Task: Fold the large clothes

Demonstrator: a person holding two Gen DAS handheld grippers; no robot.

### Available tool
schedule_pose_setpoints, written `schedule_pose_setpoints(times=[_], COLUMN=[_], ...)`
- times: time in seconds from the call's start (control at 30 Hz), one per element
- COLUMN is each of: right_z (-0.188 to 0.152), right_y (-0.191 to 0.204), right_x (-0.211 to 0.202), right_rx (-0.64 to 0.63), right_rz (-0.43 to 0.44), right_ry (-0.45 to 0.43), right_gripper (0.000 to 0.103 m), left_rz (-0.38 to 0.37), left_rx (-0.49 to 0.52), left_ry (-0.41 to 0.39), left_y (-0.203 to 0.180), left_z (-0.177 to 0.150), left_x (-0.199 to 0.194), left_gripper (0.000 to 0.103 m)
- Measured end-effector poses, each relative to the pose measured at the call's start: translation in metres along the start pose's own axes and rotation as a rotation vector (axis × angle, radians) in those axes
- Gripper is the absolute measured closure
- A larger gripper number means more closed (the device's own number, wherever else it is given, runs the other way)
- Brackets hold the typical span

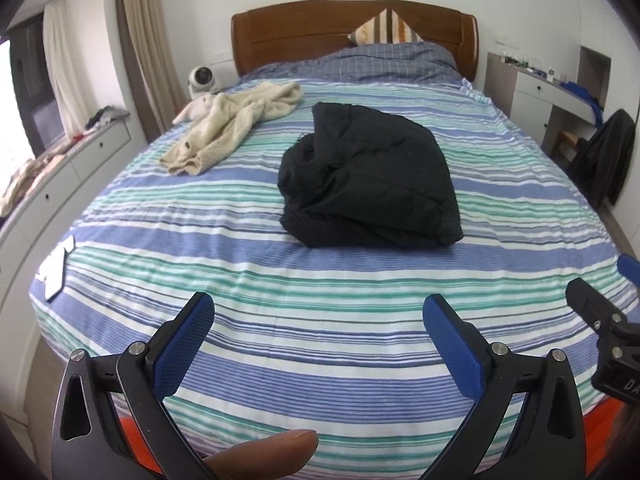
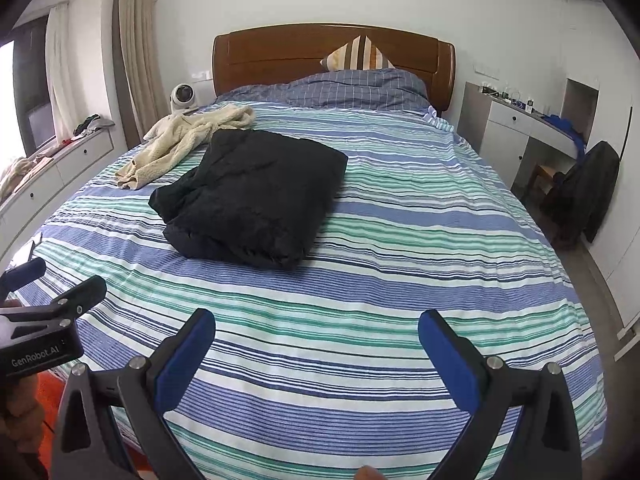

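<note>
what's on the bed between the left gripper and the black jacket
Nothing but bare striped bedsheet lies between the left gripper and the folded black jacket, as the left wrist view shows.

A home bedroom: a bed (image 2: 400, 280) with striped sheet fills the middle, backed by a wooden headboard (image 2: 280, 56) with a pillow (image 2: 358, 58) and checked duvet (image 2: 352, 88). Curtains (image 2: 136, 40) hang by a window on the left over a low drawer unit (image 2: 60, 176) strewn with clothes; a white desk (image 2: 516, 124) with a chair (image 2: 548, 180) stands on the right
</note>
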State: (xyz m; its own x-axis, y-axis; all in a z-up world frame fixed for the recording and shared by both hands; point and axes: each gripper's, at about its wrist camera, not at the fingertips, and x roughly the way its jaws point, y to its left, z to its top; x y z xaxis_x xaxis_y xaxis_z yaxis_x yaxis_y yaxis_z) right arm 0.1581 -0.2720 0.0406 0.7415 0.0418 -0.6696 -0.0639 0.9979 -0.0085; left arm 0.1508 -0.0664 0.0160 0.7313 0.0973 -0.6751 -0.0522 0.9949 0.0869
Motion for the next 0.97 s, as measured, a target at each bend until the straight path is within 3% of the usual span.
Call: schedule_pose_setpoints(times=[0.97], right_z=[-0.005], right_y=[0.014], right_x=[-0.014], right_rx=[-0.015], right_rz=[-0.007], right_ry=[0.009], right_gripper=[0.0], left_rz=[-0.032], left_rx=[0.002], left_ry=[-0.019], left_y=[-0.002], left_z=[0.0], left_x=[-0.011], left_gripper=[0.001])
